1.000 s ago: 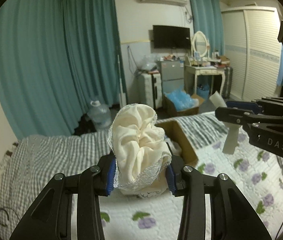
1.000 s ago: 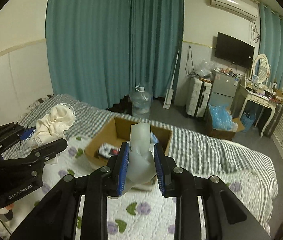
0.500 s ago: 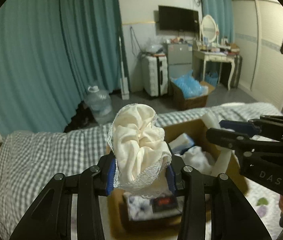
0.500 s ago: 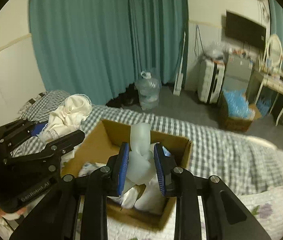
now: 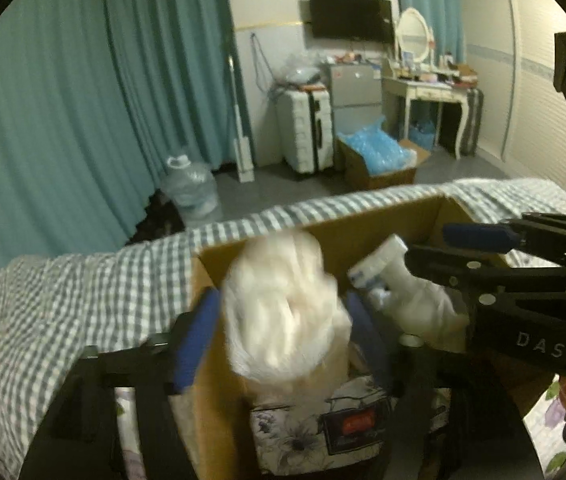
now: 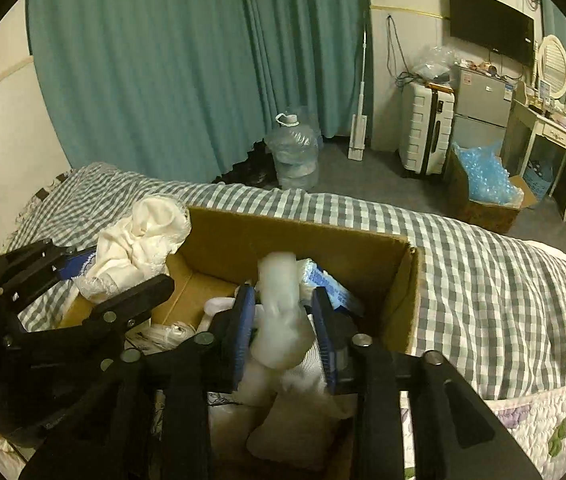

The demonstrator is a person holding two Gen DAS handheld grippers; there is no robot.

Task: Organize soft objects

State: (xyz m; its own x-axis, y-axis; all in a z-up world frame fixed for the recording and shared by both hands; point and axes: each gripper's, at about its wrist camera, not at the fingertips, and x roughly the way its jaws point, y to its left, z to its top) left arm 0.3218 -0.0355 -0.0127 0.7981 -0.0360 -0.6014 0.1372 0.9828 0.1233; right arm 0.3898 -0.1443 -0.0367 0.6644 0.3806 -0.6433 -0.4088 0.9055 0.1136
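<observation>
A brown cardboard box (image 6: 399, 300) stands on the bed and holds several soft items. My left gripper (image 5: 283, 320) has opened; the cream lacy cloth (image 5: 283, 308) sits blurred between its spread blue pads, over the box's left side. It also shows in the right wrist view (image 6: 135, 240). My right gripper (image 6: 283, 328) has its jaws parted around a pale white sock (image 6: 279, 312) over the box's middle. That sock shows in the left wrist view (image 5: 407, 292) too.
The bed has a grey checked blanket (image 6: 483, 264) and a floral quilt (image 6: 543, 420). Beyond it are teal curtains (image 6: 163, 60), a water jug (image 6: 295, 152), a white suitcase (image 6: 423, 128) and a box of blue plastic (image 6: 483, 184).
Both grippers moved down over the box. The left jaws spread and the cream cloth is slipping free; the right jaws widened around the white sock.
</observation>
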